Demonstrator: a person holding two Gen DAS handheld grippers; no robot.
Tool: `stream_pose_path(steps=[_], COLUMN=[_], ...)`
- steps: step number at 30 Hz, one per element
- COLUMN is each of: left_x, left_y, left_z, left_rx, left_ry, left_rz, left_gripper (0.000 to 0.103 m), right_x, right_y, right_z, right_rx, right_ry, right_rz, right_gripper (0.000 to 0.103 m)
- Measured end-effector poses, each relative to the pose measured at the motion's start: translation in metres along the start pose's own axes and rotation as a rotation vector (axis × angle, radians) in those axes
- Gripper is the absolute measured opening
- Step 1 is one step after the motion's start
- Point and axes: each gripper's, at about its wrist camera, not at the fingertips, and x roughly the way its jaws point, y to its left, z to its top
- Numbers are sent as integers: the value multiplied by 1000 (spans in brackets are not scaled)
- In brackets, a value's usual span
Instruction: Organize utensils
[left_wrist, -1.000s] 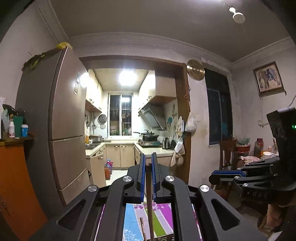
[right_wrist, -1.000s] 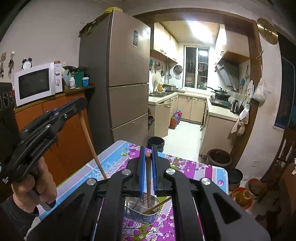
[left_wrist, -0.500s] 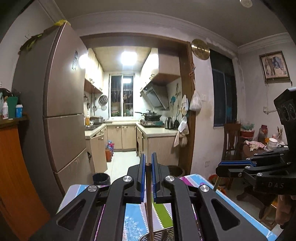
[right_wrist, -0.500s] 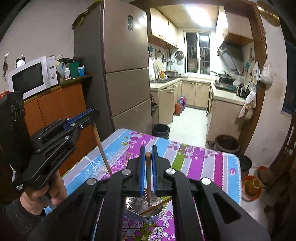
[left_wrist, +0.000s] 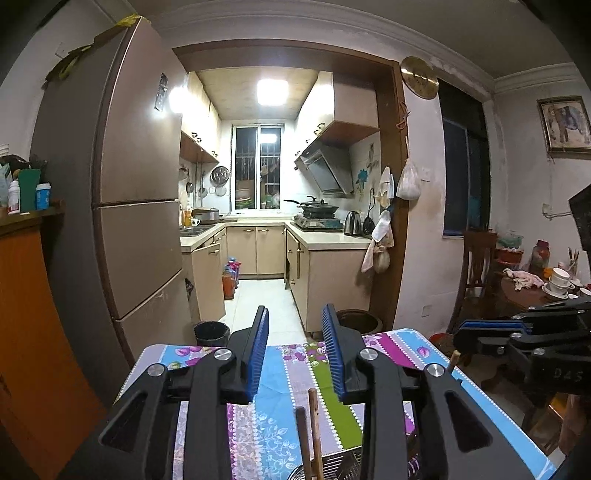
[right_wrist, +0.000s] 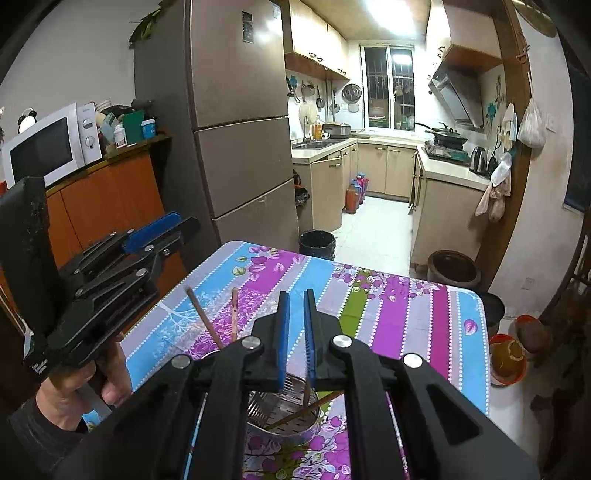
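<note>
A perforated steel utensil holder (right_wrist: 284, 413) stands on the striped floral tablecloth (right_wrist: 388, 306). Several wooden chopsticks (right_wrist: 205, 317) stand or lean in it; their tips show in the left wrist view (left_wrist: 314, 424) above the holder's rim (left_wrist: 332, 465). My left gripper (left_wrist: 294, 332) is open and empty just above the holder; it shows from the side in the right wrist view (right_wrist: 159, 229). My right gripper (right_wrist: 294, 299) is slightly open and empty above the holder; it shows at the right in the left wrist view (left_wrist: 476, 326).
A tall brown fridge (right_wrist: 240, 122) and an orange cabinet (right_wrist: 103, 192) with a microwave (right_wrist: 48, 144) stand left of the table. A black bin (right_wrist: 317, 242) and a clay pot (right_wrist: 453, 267) sit on the floor beyond the table's far edge. A cluttered side table (left_wrist: 535, 291) stands at right.
Both grippers have opened and let go of their chopsticks, which now stand in the holder. Both views have tilted down toward the table.
</note>
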Motion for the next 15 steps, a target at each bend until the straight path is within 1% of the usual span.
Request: stream_pose_path(steps=[2, 3, 4, 5, 6, 7, 9, 11, 12, 13, 14, 15], left_x=[0, -2, -3, -4, -8, -13, -30, -57, -72, -86, -105, -122], left_y=[-1, -1, -1, -2, -2, -3, -6, -10, -12, -14, -17, -20], left_z=[0, 0, 0, 0, 1, 1, 3, 1, -2, -5, -11, -19], left_rx=[-1, -3, -7, -10, -17, -21, -23, -25, -27, -26, -15, -1], left_ry=[4, 6, 9, 11, 10, 6, -12, -38, -51, -65, -82, -98], left_rz=[2, 3, 5, 6, 7, 9, 15, 11, 3, -4, -8, -10], left_gripper=[34, 35, 36, 37, 37, 38, 42, 50, 53, 61, 66, 68], right_x=[-4, -5, -8, -12, -15, -21, -40, -68, -79, -92, -103, -117], right_y=[-2, -2, -3, -4, -2, -1, 4, 12, 15, 19, 22, 27], right_z=[-2, -2, -4, -6, -7, -9, -15, -28, -35, -45, -55, -72], right_rx=[2, 3, 0, -3, -7, -17, -44, -64, -71, -75, -75, -70], right_ry=[-11, -15, -23, -34, -42, -59, -108, -165, -185, -210, -231, -255], right_rz=[-1, -5, -12, -19, -25, -39, -66, -63, -61, -56, -50, -45], right_gripper=[7, 9, 16, 21, 30, 35, 35, 37, 41, 45, 47, 50])
